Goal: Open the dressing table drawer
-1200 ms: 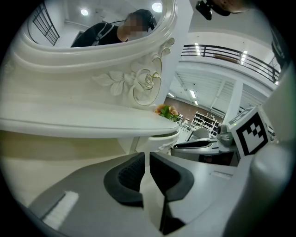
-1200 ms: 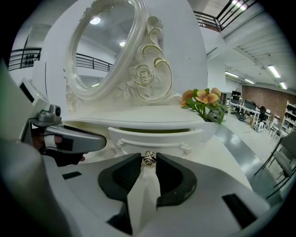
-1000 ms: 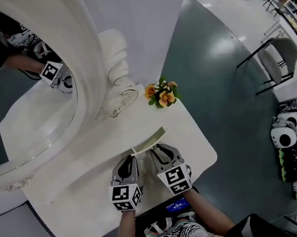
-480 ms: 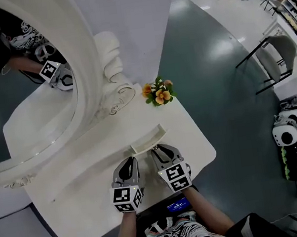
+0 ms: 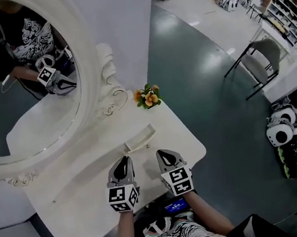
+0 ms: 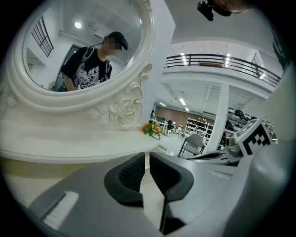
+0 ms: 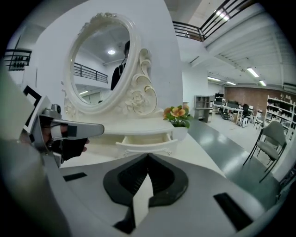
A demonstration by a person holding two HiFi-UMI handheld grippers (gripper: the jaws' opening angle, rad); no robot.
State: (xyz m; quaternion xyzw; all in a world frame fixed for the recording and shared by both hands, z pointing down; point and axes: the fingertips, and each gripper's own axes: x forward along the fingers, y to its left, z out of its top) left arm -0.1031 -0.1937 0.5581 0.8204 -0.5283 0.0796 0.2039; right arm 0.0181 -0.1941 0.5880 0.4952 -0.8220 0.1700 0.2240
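We see drawer (image 5: 140,137) standing open below mirror (image 5: 24,121), jutting over surface (image 5: 83,197), near flowers (image 5: 147,97). Right gripper (image 5: 162,153) fingers pressed together, empty, short of drawer. Left gripper (image 5: 123,161) fingers likewise together, empty. We judge opening done, nothing left but backing off.
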